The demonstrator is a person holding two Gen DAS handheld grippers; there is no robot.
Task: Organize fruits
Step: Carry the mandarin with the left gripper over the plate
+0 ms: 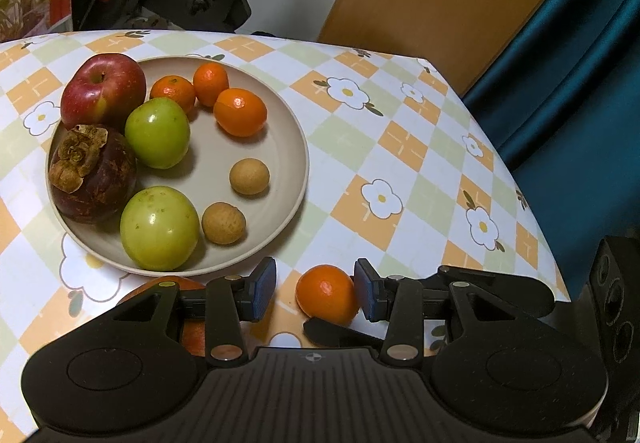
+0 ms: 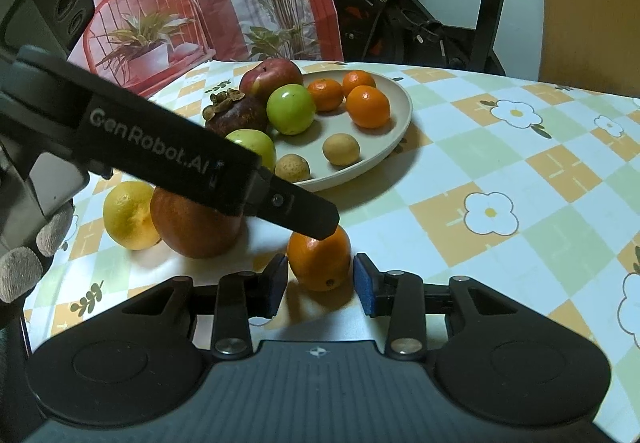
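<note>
Checkered tablecloth (image 2: 500, 147) | left hand-held gripper (image 2: 320, 227) over mandarin (image 2: 320, 263) | plate (image 2: 400, 111) beyond

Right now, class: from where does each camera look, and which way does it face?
Left wrist: on the left claw, facing down over the table toward the plate; its own fingers show.
Right wrist: on the right claw, facing the small orange between its pads; the left claw and a gloved hand show.
Shared: plate, small orange.
</note>
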